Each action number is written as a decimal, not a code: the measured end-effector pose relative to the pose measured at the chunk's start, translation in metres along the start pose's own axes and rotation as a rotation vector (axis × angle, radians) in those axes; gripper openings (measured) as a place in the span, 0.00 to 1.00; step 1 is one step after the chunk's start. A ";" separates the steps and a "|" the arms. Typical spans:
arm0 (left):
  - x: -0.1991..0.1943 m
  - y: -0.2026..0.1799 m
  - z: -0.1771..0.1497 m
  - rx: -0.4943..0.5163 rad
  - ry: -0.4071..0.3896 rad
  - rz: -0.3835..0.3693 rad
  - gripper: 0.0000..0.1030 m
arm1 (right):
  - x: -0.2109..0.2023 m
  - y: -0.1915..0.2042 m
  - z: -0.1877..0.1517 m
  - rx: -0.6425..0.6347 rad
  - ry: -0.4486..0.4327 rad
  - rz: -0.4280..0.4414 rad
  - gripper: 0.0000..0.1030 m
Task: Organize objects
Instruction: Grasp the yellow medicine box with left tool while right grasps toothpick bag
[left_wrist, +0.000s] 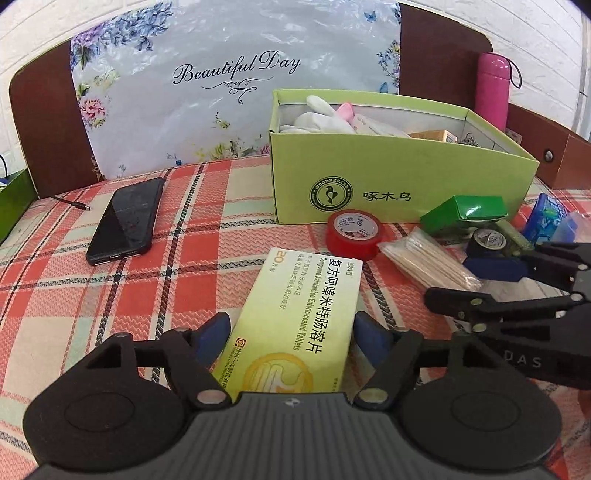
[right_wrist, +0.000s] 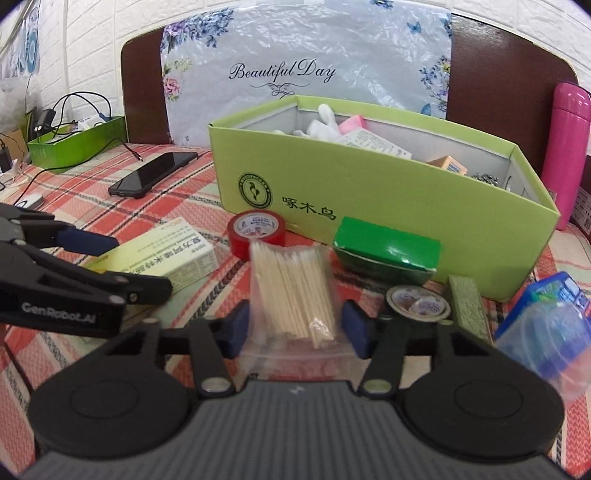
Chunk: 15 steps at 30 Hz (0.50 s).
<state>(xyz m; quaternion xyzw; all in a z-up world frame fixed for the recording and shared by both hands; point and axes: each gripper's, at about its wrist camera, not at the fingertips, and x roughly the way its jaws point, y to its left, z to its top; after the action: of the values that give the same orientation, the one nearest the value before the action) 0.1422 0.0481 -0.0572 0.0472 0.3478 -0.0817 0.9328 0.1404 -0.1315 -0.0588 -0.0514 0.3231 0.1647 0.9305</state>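
Each claw has its own item lined up. The left claw (left_wrist: 291, 332) straddles the yellow-green tablet box (left_wrist: 295, 314), which lies flat on the plaid bedcover (left_wrist: 147, 295). The box's long axis runs straight ahead along the fingers, towards the red tape roll (left_wrist: 352, 230) and the green shoe box (left_wrist: 402, 177) beyond. The blue pads (left_wrist: 371, 332) sit right at the box's long sides; the right pad looks to be touching, but whether the left one presses I cannot tell, so I judge this a grip just about made, not yet proven. The right claw (right_wrist: 295, 328) is set over the clear bag of wooden sticks (right_wrist: 291, 288), whose long axis also points ahead towards the tape roll. Its jaws are partly closed, with a pad on each side of the bag; the pads appear to pinch the loose plastic at the near end, and the sticks themselves lie slightly ahead of them. Both items lie just in front of the shoe box, which already holds a white glove and small cartons. The likely next move for either hand is a lift forward and over the near wall. The soft bag may sag or slip when raised.
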 end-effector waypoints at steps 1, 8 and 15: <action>-0.002 -0.002 -0.001 -0.001 0.002 0.000 0.73 | -0.005 -0.001 -0.002 0.010 0.000 0.000 0.39; -0.025 -0.016 -0.021 0.003 0.003 -0.016 0.73 | -0.048 -0.002 -0.026 0.035 0.029 0.033 0.39; -0.030 -0.020 -0.028 -0.014 -0.015 0.010 0.74 | -0.063 0.006 -0.031 -0.027 0.023 0.059 0.55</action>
<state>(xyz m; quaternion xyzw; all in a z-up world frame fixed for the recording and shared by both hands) 0.0984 0.0359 -0.0593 0.0420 0.3409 -0.0751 0.9362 0.0738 -0.1497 -0.0446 -0.0562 0.3327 0.1960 0.9207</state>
